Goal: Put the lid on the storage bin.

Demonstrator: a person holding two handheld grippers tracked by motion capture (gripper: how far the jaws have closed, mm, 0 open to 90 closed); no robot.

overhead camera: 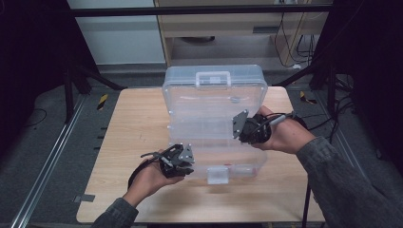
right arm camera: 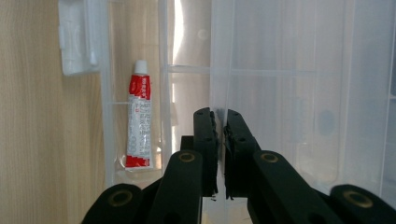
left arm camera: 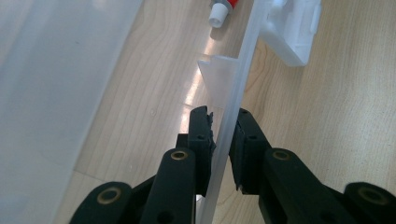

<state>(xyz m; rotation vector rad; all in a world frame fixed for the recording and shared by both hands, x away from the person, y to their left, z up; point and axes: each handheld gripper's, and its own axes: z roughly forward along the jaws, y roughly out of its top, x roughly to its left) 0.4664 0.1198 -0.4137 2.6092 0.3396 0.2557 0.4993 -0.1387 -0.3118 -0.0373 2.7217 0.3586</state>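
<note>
Lying inside clear box [right arm camera: 280,70]: tube [right arm camera: 139,121]

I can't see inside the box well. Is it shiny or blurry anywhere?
Right gripper view: a bright glare streak runs down the clear plastic box, but the red-and-white tube looks sharp. Left gripper view: the lid at left is a milky blur.

A clear plastic case [overhead camera: 214,118] lies open on the wooden tabletop [overhead camera: 128,142] — lid raised at the far side, white handle on top. The left tongs [overhead camera: 183,159] meet its near-left edge; the right tongs [overhead camera: 244,127] — held in a hand [overhead camera: 285,135] — press against its right side.
</note>
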